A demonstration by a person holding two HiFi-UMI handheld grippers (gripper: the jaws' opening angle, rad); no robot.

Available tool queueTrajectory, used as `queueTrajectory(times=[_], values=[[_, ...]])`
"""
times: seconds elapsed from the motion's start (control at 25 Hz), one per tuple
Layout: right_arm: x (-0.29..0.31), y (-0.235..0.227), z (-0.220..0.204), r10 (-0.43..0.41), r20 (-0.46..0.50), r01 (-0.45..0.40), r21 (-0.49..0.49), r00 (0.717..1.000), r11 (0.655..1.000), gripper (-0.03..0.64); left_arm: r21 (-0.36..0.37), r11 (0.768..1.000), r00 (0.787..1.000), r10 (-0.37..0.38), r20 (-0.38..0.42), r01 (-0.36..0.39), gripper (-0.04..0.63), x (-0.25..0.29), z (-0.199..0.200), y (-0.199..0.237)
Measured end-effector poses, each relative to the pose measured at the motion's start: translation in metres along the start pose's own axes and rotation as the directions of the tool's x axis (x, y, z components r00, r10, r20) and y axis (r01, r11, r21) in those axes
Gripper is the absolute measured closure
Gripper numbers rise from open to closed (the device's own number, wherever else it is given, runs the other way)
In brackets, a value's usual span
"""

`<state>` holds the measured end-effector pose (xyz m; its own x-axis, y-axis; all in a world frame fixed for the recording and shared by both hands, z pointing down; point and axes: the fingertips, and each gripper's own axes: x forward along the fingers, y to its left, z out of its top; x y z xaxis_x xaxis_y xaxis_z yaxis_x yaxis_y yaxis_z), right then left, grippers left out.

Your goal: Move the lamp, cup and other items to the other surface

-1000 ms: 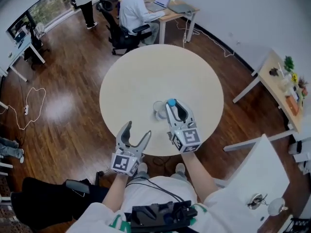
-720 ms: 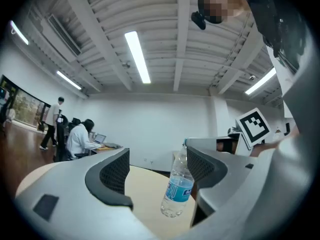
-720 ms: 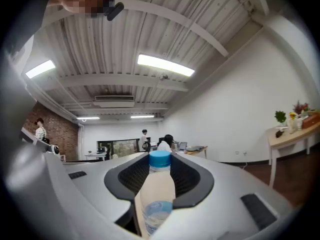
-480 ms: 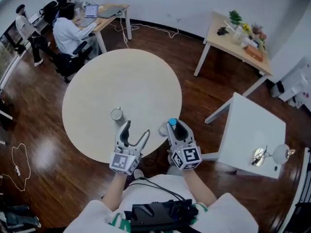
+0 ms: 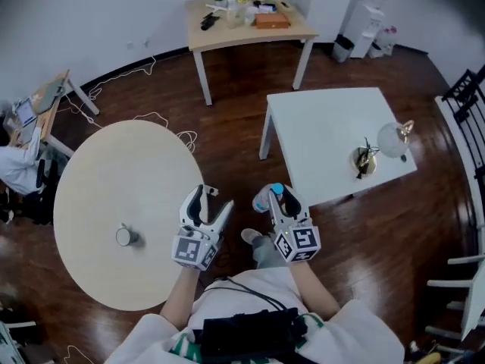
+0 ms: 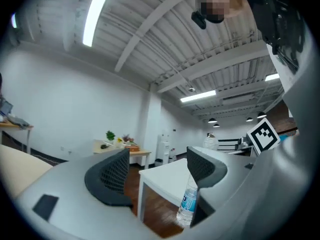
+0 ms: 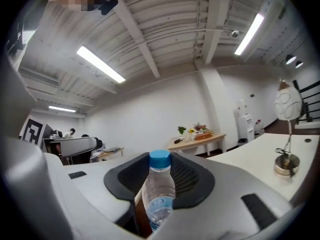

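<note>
My right gripper (image 5: 275, 195) is shut on a clear water bottle (image 5: 263, 200) with a blue cap, carried upright over the wooden floor between two tables. In the right gripper view the bottle (image 7: 159, 194) stands between the jaws of that gripper (image 7: 160, 181). My left gripper (image 5: 213, 198) is open and holds nothing; in its own view, beyond this gripper (image 6: 157, 173), the bottle (image 6: 189, 203) shows past the right jaw. A small cup (image 5: 124, 236) stands on the round beige table (image 5: 98, 180). The globe lamp (image 5: 377, 147) stands on the white square table (image 5: 318, 127), also visible as the lamp (image 7: 287, 134).
A wooden side table (image 5: 227, 32) with plants and small items stands at the back. A white water dispenser (image 5: 367, 10) is at the back right, a black chair (image 5: 466, 89) at the right edge. A seated person (image 5: 19, 169) is at the left edge. Cables (image 5: 163, 120) lie on the floor.
The whole view has swung from the round table toward the white table. Both grippers left the round table's edge, the right one carrying the bottle. The cup stayed behind on the round table.
</note>
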<state>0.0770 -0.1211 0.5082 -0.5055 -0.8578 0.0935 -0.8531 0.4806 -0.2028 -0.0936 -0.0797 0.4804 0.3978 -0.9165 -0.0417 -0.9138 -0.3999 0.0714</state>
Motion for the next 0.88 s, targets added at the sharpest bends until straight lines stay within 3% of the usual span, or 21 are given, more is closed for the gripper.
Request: queueTrajectory(times=[0.16,0.28,0.44,0.64,0.88], values=[[-0.027,-0.078,-0.001,-0.169,0.017,0.168,0.012,0.986,0.986,0.462,-0.022,0.983,0.983,-0.182,-0.02,0.181,0.239,0.062,-0.012,-0.059],[-0.044,-0.139,-0.003,-0.282,0.017,0.282,-0.018,0.959,0.959,0.461,-0.043,0.952,0.951,-0.306,-0.044,0.304,0.239,0.102,-0.015,-0.109],[-0.049,-0.217,-0.012,-0.401,0.001,0.401,-0.056,0.916,0.914,0.462,-0.009,0.905,0.904,-0.425,-0.054,0.425,0.241,0.149,-0.04,-0.149],[-0.032,-0.311,-0.015,-0.505,-0.007,0.503,-0.072,0.863,0.861,0.46,-0.059,0.857,0.851,-0.516,-0.099,0.513,0.24,0.207,-0.069,-0.188],[0.019,-0.402,-0.011,-0.551,0.001,0.55,-0.08,0.834,0.832,0.46,-0.098,0.83,0.819,-0.558,-0.13,0.55,0.24,0.271,-0.106,-0.215]])
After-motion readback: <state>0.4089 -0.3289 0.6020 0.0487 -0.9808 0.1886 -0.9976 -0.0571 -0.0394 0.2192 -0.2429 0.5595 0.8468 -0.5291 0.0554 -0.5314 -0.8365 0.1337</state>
